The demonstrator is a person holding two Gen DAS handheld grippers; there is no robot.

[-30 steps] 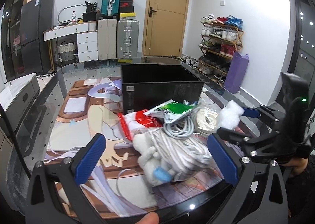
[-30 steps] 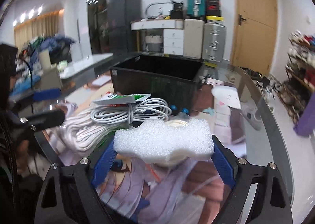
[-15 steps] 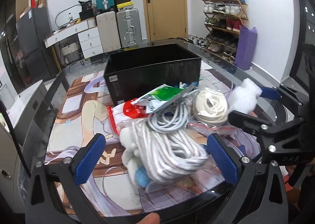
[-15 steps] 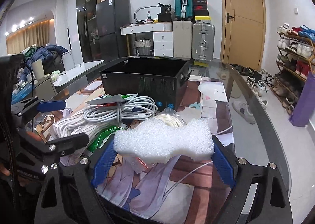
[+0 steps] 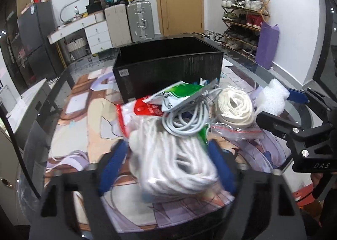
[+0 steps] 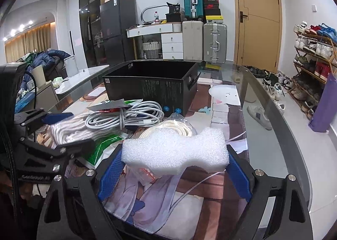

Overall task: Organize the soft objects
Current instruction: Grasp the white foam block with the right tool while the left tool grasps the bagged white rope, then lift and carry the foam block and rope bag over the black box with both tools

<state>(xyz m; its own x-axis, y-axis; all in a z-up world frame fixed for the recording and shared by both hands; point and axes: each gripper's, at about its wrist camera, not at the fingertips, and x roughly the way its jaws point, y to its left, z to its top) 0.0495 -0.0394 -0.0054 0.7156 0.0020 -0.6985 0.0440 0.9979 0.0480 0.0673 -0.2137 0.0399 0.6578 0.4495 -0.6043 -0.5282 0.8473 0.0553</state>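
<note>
White walls, a tan wooden door [image 6: 258, 18] and a wooden shoe rack [image 5: 244, 16] full of footwear close off the far end of the room. Three hard-shell suitcases [image 6: 214, 42] stand by a white drawer desk [image 6: 160, 35], with a dark refrigerator [image 6: 117, 31] to its left.

Your work surface is a glass-topped table [image 6: 269, 117] with a dark rounded rim, covered in part by a printed cartoon-figure mat [image 5: 84, 117]. An open black rectangular box [image 5: 168, 67] sits upright on the mat, behind the clutter.

Just in front of the box lie a coiled grey-white cable [image 6: 126, 117], a green-and-white foil packet [image 5: 179, 94], a red-and-white plastic pouch [image 5: 143, 109] and a cream rope coil in a clear zip bag [image 5: 233, 109], all touching or overlapping.

Your left gripper [image 5: 168, 162] is closing its blue-padded jaws around a clear bag of bundled white cord [image 5: 172, 159]; the bundle fills the gap and both pads appear to meet its sides, though blur hides the contact. The bag lies on the mat at the near edge of the pile.

Your right gripper [image 6: 174, 166] pinches a white notched foam block [image 6: 174, 153] end to end between its blue pads, held clear above the mat, near the rope coil.
</note>
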